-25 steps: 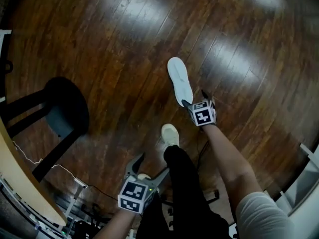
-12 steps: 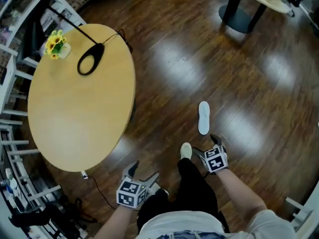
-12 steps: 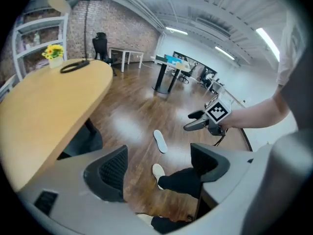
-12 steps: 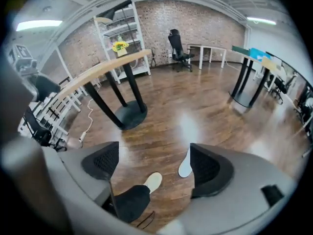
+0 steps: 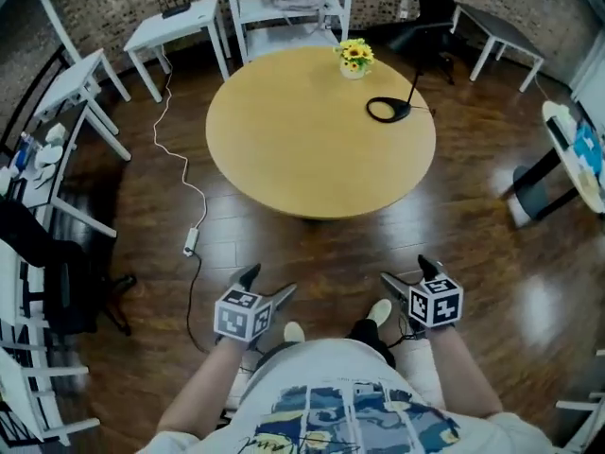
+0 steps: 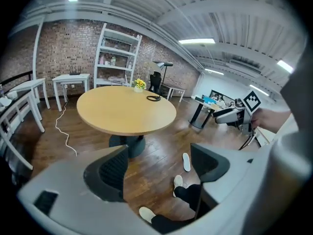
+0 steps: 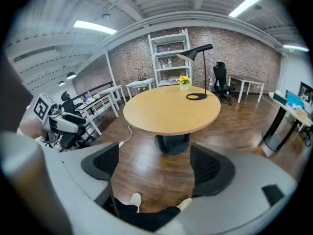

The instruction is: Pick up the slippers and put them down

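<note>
Room: brick back wall, a white shelf unit (image 5: 284, 8) against it, small white desks (image 5: 175, 26) to the left.
Floor: dark glossy wood boards (image 5: 312, 253) lie under both grippers.
Table: a round tan table (image 5: 302, 149) on a dark pedestal stands ahead of both pairs of fingers, well apart from them.
On the table: a pot of yellow flowers (image 5: 355, 57) at the far edge, and a black lamp (image 5: 388, 110) with a ring-shaped base just right of it.
Cable: a white cord (image 5: 175, 159) runs across the floor to a power strip (image 5: 190, 241), ahead and left of the left fingers.
Left gripper (image 5: 267, 284): held in the air at about waist height, pointing toward the table. Its fingers (image 6: 110, 173) are spread wide with only the floor showing between them.
Right gripper (image 5: 408, 274): held level with the left one, apart from it, with the person's body between them. Its fingers (image 7: 208, 168) are also spread wide, pinching nothing.
Slipper (image 6: 186, 161): one white slipper lies flat on the floor. In the left gripper view it shows in the gap between the fingers, nearer the right-hand finger, far below them and touched by neither gripper.
Feet: the person's light shoes (image 5: 380, 310) stand on the floor below the fingers, and the slipper lies just beyond one of them.
</note>
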